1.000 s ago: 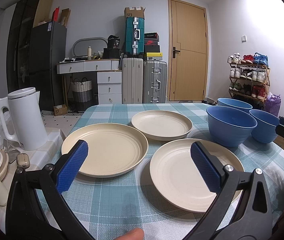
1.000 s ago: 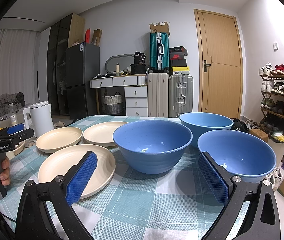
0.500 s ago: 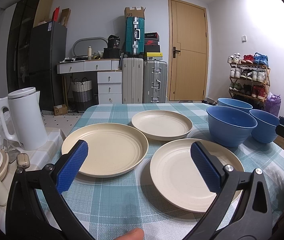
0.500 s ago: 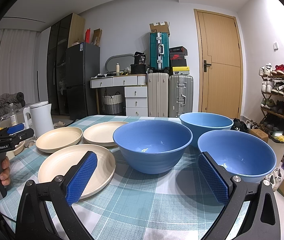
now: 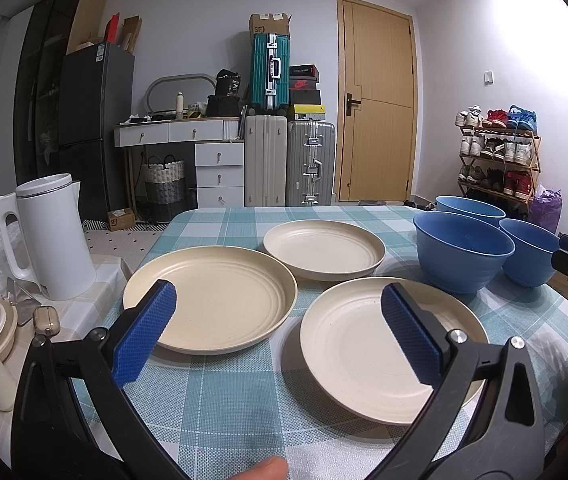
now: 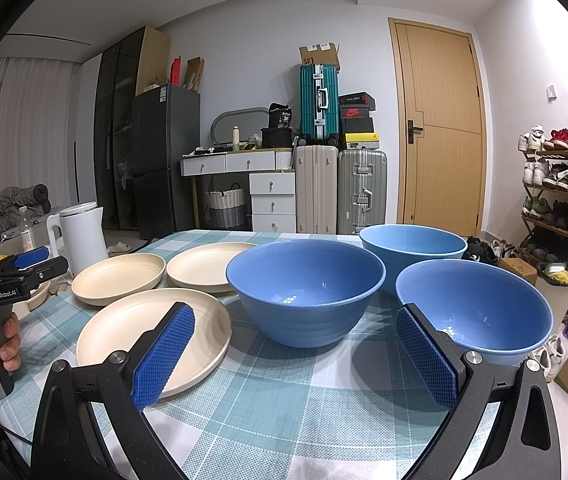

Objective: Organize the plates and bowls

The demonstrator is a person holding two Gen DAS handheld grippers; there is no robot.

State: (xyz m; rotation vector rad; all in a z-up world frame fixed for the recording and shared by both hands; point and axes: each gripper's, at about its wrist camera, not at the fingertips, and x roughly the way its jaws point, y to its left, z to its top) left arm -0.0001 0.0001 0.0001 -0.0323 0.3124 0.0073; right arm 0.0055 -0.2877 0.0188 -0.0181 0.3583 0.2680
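You're holding both grippers, left (image 5: 277, 326) & right (image 6: 294, 352), wide open w/ nothing gripped, hovering over plates (image 5: 368, 344) & bowls (image 6: 306, 280).

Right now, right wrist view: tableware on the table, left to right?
Far-left cream plate → far cream plate → middle blue bowl → back blue bowl → right blue bowl. Near cream plate left out: it overlaps the other two plates' span.

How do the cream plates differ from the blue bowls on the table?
The three cream plates are flat and shallow, while the three blue bowls are deep with high walls. The plates sit toward the left gripper; the bowls sit toward the right gripper. All lie upright, unstacked and empty on the checked tablecloth.
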